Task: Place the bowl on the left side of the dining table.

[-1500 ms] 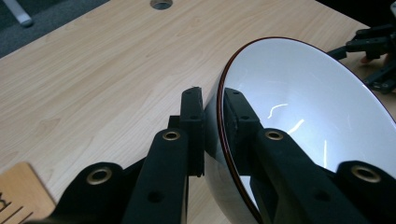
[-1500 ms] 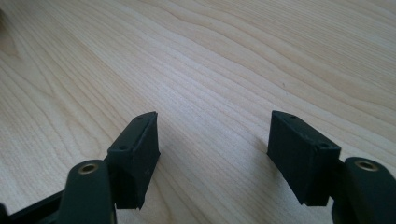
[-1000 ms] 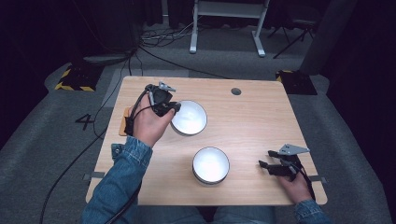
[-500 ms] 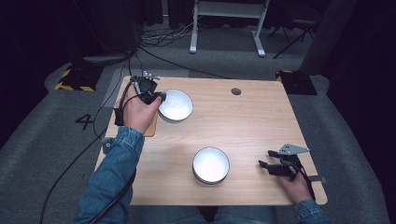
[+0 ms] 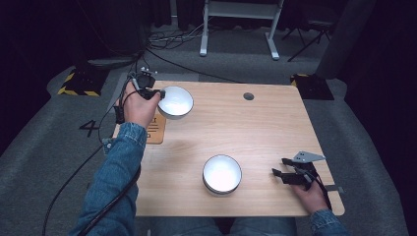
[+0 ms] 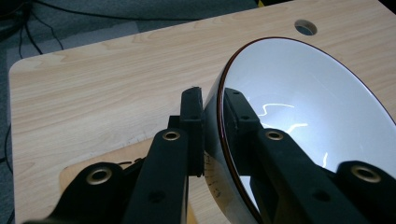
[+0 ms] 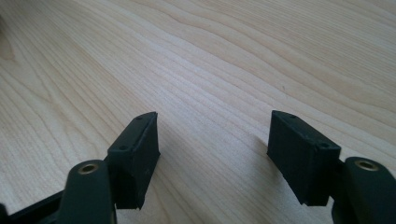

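High view, step: I judge a carry in hand; my left tongs [image 5: 156,93] grip the rim of the far bowl [image 5: 175,102] at the bench's far left.
High view, near bowl: a second bowl [image 5: 222,174] sits near centre, well apart from the first; round, white glossy inside, dark outer wall.
High view, right tongs: my right tongs [image 5: 281,174] rest at the near right edge, spread, holding nothing.
High view, bench: pale wood-grain bench [image 5: 255,128], rounded corners, a round cable hole far right of centre; a brown card [image 5: 155,130] lies at its left edge, just beside my hand.
Left gripper view, grip: one jaw inside, one outside the bowl wall [image 6: 299,107]; thin dark-red rim, glazed white inside with glare streaks; bowl tilted, apparently off the wood.
Left gripper view, next move: I judge it calls for levelling the bowl over bare wood before release; glazed ware may slip.
Right gripper view, tongs: jaws wide apart over bare grain, black blocky pads [image 7: 135,154].
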Demonstrator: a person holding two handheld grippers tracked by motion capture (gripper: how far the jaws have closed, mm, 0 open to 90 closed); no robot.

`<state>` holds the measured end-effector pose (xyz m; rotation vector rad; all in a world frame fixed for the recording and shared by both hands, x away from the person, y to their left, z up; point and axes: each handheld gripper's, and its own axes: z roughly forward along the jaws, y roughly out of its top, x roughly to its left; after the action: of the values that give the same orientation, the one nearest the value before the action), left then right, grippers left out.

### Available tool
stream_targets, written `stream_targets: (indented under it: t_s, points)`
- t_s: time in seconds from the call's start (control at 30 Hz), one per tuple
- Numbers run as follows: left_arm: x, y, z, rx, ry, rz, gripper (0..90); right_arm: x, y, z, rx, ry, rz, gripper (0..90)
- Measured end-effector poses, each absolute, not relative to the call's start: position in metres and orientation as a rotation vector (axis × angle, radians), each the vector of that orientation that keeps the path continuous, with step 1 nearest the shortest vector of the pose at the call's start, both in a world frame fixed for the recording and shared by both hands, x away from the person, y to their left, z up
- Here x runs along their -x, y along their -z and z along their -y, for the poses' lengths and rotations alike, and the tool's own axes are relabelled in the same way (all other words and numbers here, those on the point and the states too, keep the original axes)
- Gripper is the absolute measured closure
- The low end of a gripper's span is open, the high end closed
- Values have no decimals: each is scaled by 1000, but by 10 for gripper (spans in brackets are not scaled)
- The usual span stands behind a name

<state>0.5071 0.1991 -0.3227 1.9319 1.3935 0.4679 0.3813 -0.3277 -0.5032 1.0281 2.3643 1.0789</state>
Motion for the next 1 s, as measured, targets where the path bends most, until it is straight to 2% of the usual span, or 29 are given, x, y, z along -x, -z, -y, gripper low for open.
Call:
stream_targets:
  t_s: [0.6, 1.0]
  points:
    - [-540, 326, -228, -1830, -470, -1538, 799, -383, 503, 328, -1012, -1078, -2367, 341]
    - [-547, 336, -242, -1763, -457, -1604, 798, -383, 503, 327, -1024, -1084, -2364, 341]
